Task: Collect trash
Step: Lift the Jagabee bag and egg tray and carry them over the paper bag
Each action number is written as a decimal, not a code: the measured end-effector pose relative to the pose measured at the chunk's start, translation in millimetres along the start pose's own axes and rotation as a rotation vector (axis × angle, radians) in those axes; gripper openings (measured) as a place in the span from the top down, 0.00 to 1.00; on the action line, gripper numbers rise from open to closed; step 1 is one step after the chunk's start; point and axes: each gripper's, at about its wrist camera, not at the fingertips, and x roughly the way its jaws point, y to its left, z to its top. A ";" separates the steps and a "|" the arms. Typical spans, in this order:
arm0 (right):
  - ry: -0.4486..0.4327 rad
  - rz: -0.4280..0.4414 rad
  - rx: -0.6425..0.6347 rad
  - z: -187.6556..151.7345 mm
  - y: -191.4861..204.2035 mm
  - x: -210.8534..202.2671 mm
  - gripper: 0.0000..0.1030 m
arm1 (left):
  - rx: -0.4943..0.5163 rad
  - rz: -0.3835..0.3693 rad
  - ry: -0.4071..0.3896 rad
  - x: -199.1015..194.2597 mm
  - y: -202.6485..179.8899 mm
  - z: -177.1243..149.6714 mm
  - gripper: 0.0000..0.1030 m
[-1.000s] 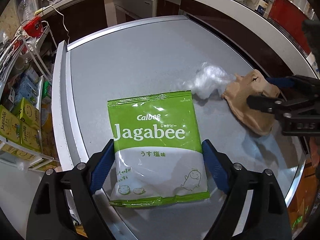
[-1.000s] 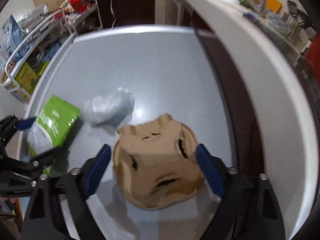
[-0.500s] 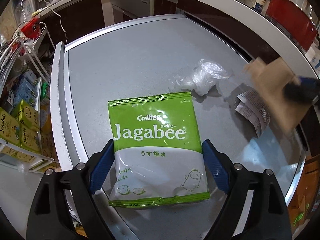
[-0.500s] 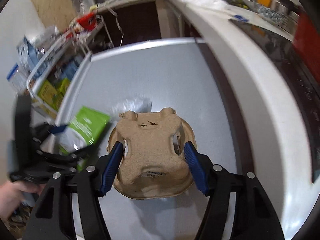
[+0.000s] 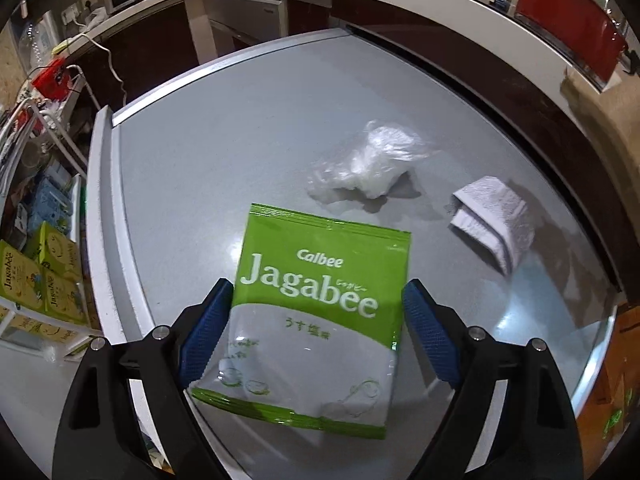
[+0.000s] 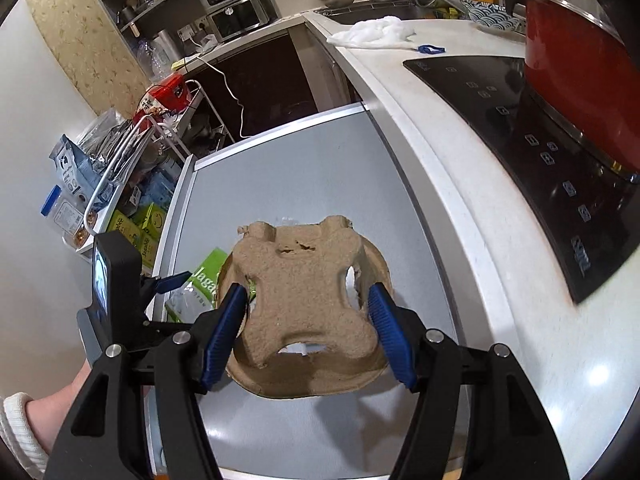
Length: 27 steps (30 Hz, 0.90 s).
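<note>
Grey and smooth, the table (image 5: 224, 152) runs along a white counter (image 6: 472, 240) in a crowded kitchen. Starting at the left of the left wrist view, we see a wire rack (image 5: 36, 184) stacked with green boxes beside the table's edge. Next comes our left gripper (image 5: 318, 334), its blue pads (image 5: 206, 328) spread wide on either side of the green Jagabee bag (image 5: 320, 312). The bag lies flat on the table and the pads are not pressing on it as far as we can tell; the left pad sits right at the bag's edge. Beyond the bag, near its upper right corner, lies a crumpled clear wrap (image 5: 372, 164). Further right, apart from the wrap, rests a folded paper (image 5: 494, 220) with print on it.

In the right wrist view, going the same way, we see a hand (image 6: 60, 408) in a white cuff at the lower left, holding the left gripper (image 6: 176, 280) over the bag (image 6: 200, 288). In the middle, our right gripper (image 6: 308, 328) grips a brown pulp tray (image 6: 304, 308), its jaws about half open and recently closed in, both pads against the tray's sides. The tray is up off the table, bottom side facing the camera. To the right sits a black hob (image 6: 532, 152) on the counter, with a red pot (image 6: 584, 80) on it.
</note>
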 end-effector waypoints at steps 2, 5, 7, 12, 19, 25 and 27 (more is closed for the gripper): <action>0.003 0.006 0.003 -3.7 1.5 -0.3 0.39 | 0.023 0.016 0.004 1.0 -3.7 0.2 0.15; 0.010 0.014 0.002 -8.0 3.3 -2.6 0.39 | 0.051 0.015 0.020 2.6 -9.0 0.6 0.12; 0.015 0.016 0.000 -10.1 4.4 -3.7 0.39 | 0.064 0.005 0.013 -0.3 -11.3 -0.3 0.09; 0.023 0.024 0.004 -15.0 4.2 -7.1 0.39 | 0.114 0.015 0.024 -0.3 -15.3 -5.1 0.07; 0.020 0.026 0.001 -19.1 5.5 -11.3 0.39 | 0.116 -0.044 0.088 9.5 -10.6 -11.0 0.07; 0.015 0.030 -0.007 -21.1 7.5 -16.1 0.39 | 0.083 -0.089 0.069 -0.6 -4.1 -13.4 0.18; 0.012 0.031 -0.009 -21.0 8.0 -17.9 0.39 | 0.079 -0.090 0.070 -2.2 -2.8 -14.4 0.19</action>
